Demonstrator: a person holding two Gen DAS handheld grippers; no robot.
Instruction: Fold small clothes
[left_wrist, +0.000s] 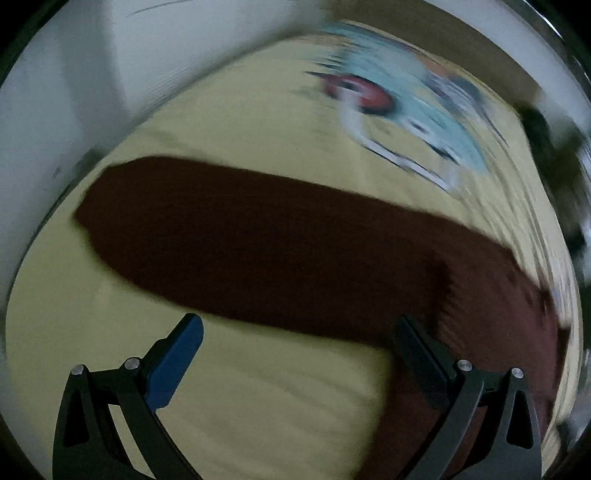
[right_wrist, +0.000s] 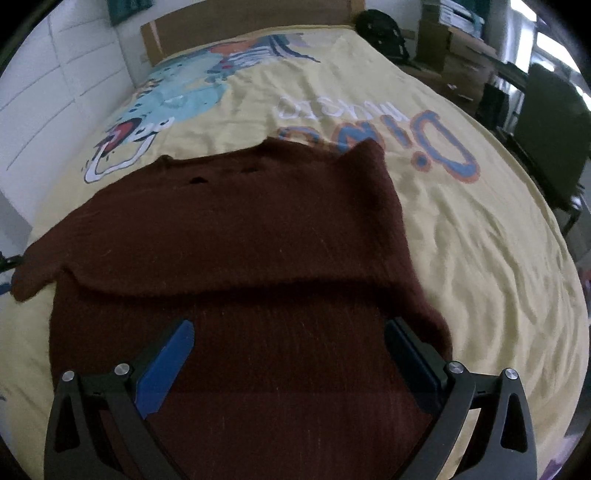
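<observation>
A dark maroon knitted sweater (right_wrist: 240, 236) lies spread on a yellow bedspread. In the right wrist view its right sleeve is folded across the body, and its left sleeve (right_wrist: 33, 277) sticks out to the left. My right gripper (right_wrist: 291, 332) is open and empty, hovering over the sweater's lower body. In the blurred left wrist view the left sleeve (left_wrist: 240, 240) stretches out long across the bed. My left gripper (left_wrist: 299, 328) is open and empty, just in front of the sleeve, with its right finger over the cloth.
The yellow bedspread (right_wrist: 461, 240) has a dinosaur print (right_wrist: 177, 99) and lettering. A white wall (right_wrist: 44, 103) runs along the bed's left side. A wooden headboard (right_wrist: 240, 22) is at the far end. A dark chair (right_wrist: 550, 147) and shelves stand to the right.
</observation>
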